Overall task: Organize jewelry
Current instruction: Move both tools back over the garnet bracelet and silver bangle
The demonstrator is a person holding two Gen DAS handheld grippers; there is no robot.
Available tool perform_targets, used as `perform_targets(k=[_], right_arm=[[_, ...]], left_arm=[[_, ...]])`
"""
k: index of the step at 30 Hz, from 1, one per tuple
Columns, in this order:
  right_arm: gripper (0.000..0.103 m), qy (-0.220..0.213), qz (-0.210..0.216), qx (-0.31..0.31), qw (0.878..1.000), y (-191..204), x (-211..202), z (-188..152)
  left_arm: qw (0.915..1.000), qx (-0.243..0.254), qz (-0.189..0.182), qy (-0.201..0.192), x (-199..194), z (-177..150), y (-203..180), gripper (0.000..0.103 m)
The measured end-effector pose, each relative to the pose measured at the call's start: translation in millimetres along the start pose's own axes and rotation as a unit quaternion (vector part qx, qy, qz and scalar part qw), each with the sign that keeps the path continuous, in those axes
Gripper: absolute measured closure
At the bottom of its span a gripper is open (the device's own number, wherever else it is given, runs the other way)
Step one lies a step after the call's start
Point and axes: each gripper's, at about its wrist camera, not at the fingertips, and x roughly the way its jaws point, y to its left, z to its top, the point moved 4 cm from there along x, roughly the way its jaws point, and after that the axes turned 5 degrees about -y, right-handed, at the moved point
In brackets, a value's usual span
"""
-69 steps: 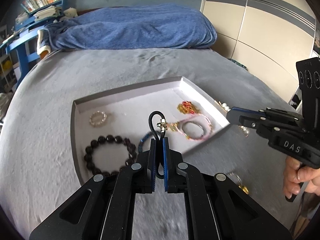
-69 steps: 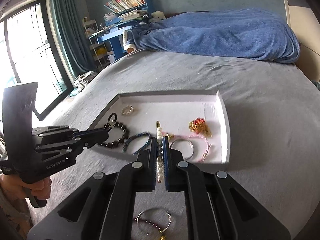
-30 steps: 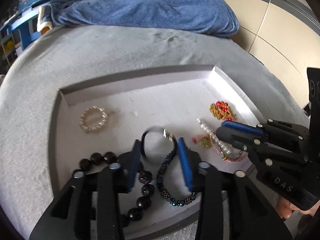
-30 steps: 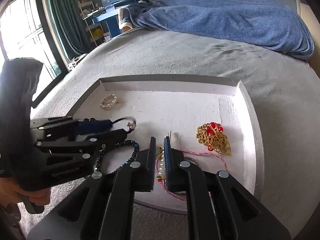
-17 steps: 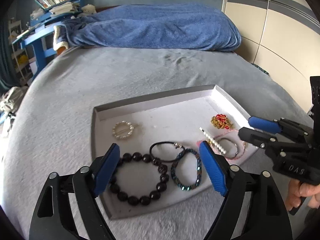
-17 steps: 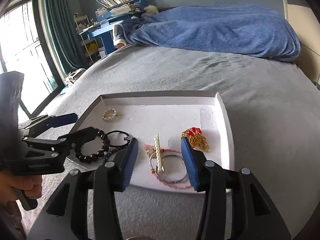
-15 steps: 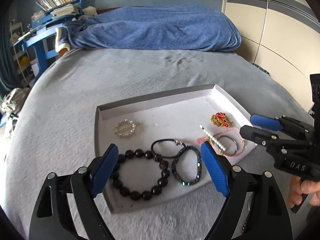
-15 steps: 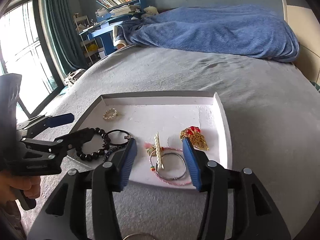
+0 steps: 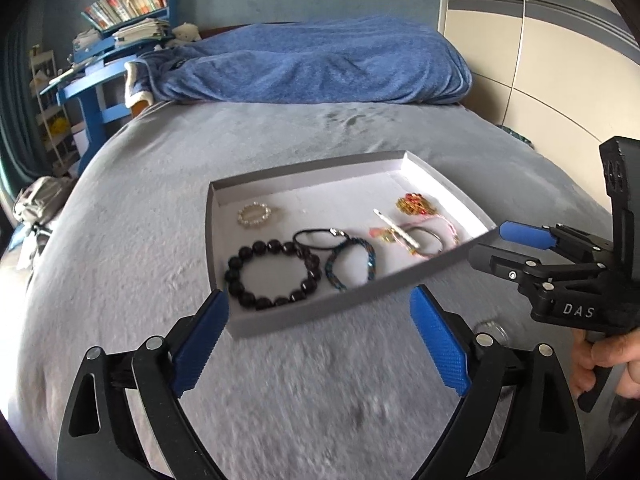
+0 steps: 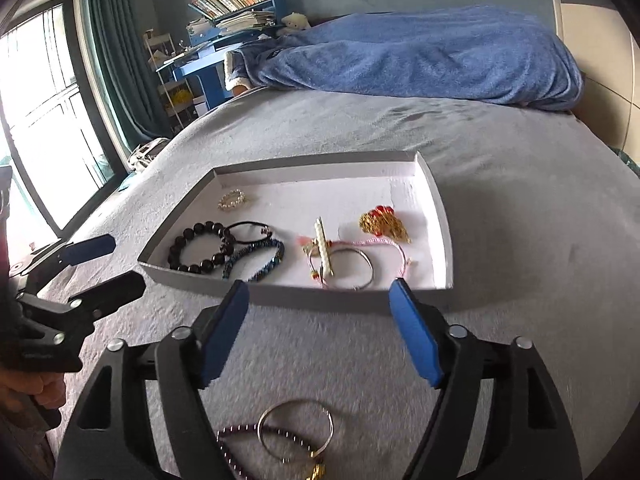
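Both claws, left (image 9: 320,340) and right (image 10: 320,328), gape empty just short of jewelry tray (image 10: 442,240).

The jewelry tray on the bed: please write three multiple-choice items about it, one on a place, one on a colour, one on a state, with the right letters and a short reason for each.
1. Where in the tray does the pearl ring lie?
A. far left corner
B. near right corner
C. on the bed outside

2. What colour are the large beads of the big bracelet?
A. white
B. black
C. red

3. How does the right gripper stand?
A. shut on the pearl hairpin
B. shut and empty
C. open and empty

Answers:
1 A: it sits alone near the back wall, on the left side.
2 B: the round beads look glossy black.
3 C: its blue pads stand wide apart after just opening, and the pearl hairpin lies in the tray.
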Motion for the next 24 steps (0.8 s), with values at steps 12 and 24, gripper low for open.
perform_targets(k=[12,24], right_arm=[[0.018,0.010,-0.032,0.007,0.999,-8,-19,-40],[0.017,0.014,-0.065,0.047,0.997,-36,-43,-64]], left_arm=[[0.9996,0.012,-0.008,0.025,-15,-47,-26,0.011],[0.9968,0.058,-0.048,0.027,-32,-82,-76,0.011]])
